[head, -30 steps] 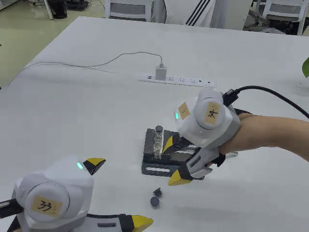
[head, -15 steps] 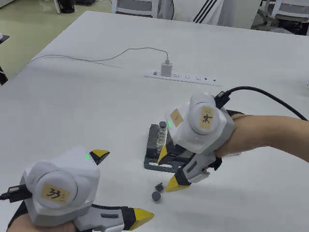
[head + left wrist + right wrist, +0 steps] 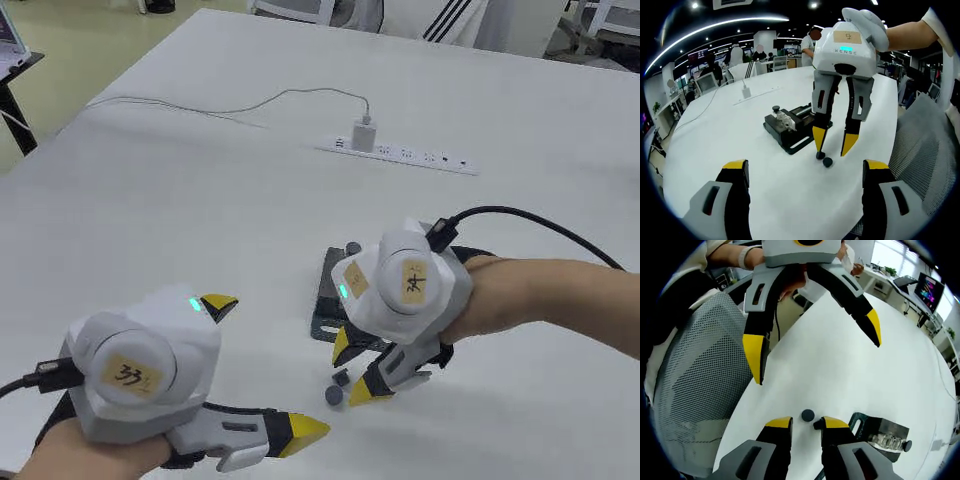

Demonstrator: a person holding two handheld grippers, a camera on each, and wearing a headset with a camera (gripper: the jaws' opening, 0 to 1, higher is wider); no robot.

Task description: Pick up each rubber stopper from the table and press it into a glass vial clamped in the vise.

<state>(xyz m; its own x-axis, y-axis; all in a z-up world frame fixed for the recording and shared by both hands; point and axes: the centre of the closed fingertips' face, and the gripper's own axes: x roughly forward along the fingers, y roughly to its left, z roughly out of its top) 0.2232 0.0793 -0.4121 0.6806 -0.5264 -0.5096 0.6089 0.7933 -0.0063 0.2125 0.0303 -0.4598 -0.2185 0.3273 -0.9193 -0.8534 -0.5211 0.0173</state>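
White desk (image 3: 200,180) carries a vise (image 3: 790,134) and two rubber stoppers (image 3: 807,415). Right tongs (image 3: 352,370) hang open over them; left tongs (image 3: 262,368) gape empty.

Small round dark grey rubber stopper (image 3: 827,162) lies loose on the white table (image 3: 200,200). Second stopper (image 3: 819,155), same look, is just beside it. Both are near the black metal vise (image 3: 792,140). Clear glass vial (image 3: 785,119) is clamped between the vise jaws, with a third dark stopper (image 3: 775,108) on top.
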